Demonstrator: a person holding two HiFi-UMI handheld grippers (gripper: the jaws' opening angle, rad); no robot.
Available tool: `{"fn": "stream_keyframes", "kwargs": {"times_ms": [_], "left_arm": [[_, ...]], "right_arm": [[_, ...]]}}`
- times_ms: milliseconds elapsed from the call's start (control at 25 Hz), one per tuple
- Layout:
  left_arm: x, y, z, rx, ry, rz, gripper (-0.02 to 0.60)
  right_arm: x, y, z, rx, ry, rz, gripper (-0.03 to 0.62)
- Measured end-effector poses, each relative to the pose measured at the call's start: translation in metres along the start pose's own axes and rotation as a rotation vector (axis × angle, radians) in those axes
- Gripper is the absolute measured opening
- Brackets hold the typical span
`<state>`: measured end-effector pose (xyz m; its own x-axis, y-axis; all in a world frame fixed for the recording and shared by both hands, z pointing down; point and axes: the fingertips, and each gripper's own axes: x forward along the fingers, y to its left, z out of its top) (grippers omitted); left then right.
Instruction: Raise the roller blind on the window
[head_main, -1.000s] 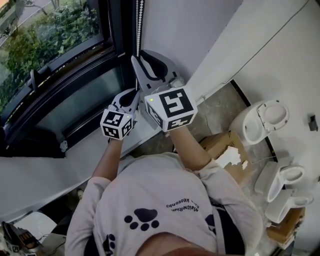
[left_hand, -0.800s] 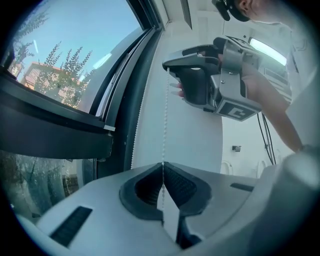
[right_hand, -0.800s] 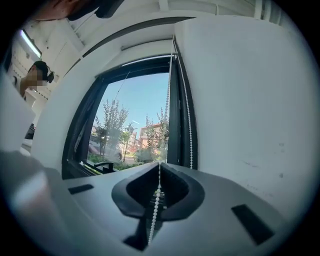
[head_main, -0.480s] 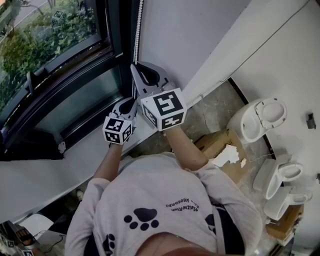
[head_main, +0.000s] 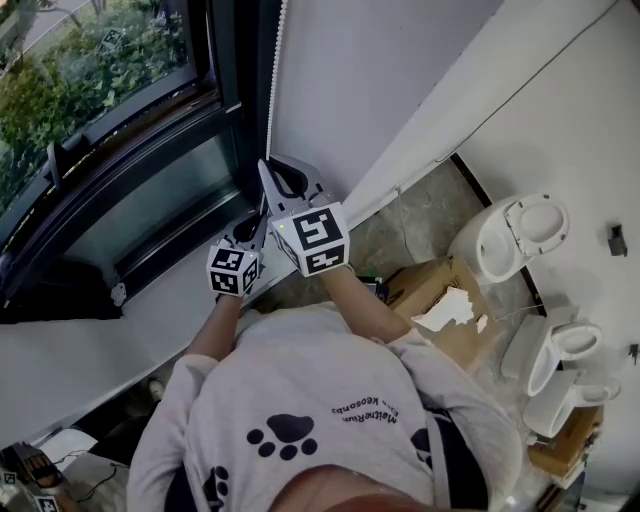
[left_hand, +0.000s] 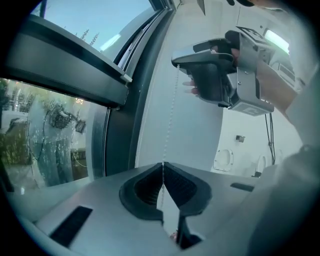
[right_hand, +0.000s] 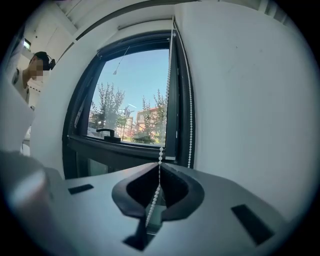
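A white bead chain (head_main: 275, 60) hangs down the dark window frame (head_main: 225, 100), where it meets the white wall. My right gripper (head_main: 266, 172) is shut on the chain, with my left gripper (head_main: 254, 226) shut on it just below. In the left gripper view the chain (left_hand: 171, 110) runs up from the closed tips of my left gripper (left_hand: 162, 165) to the right gripper (left_hand: 215, 75) above. In the right gripper view the chain (right_hand: 161, 152) passes between the closed tips of my right gripper (right_hand: 160, 165), and a second strand (right_hand: 190, 100) hangs beside the frame. No blind fabric covers the glass (right_hand: 135, 100).
A white sill (head_main: 150, 310) runs under the window. Several white toilet bowls (head_main: 510, 235) and a torn cardboard box (head_main: 440, 300) stand on the floor to the right. A black window handle (right_hand: 107, 132) sits on the lower frame. Another person (right_hand: 35, 65) stands at the far left.
The right gripper's jaws, spread apart at first, have shut on the chain. Both grippers have come down the frame toward the sill, drawing the chain with them.
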<state>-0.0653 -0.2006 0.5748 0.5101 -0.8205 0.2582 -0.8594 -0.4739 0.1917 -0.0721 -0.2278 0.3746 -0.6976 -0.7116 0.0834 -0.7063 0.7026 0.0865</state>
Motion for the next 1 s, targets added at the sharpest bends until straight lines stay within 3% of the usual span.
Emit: {"fn": "stream_keyframes", "kwargs": {"times_ms": [320, 400, 600, 760, 1000], "left_arm": [[-0.004, -0.010, 0.002, 0.081, 0.018, -0.020, 0.025], [-0.011, -0.013, 0.015, 0.049, -0.015, -0.030, 0.116], [-0.039, -0.011, 0.080, -0.013, -0.176, -0.013, 0.129], [-0.058, -0.008, 0.138, 0.009, -0.275, 0.016, 0.129], [-0.076, -0.010, 0.191, 0.071, -0.344, 0.051, 0.105]], "right_arm": [[-0.001, -0.001, -0.004, -0.005, 0.001, -0.018, 0.012], [-0.002, -0.003, -0.004, 0.000, -0.003, -0.022, 0.012], [-0.006, -0.007, -0.001, 0.004, -0.030, -0.036, 0.012], [-0.008, -0.009, 0.002, -0.007, -0.032, -0.057, 0.012], [-0.009, -0.007, 0.003, -0.014, -0.030, -0.077, 0.014]]}}
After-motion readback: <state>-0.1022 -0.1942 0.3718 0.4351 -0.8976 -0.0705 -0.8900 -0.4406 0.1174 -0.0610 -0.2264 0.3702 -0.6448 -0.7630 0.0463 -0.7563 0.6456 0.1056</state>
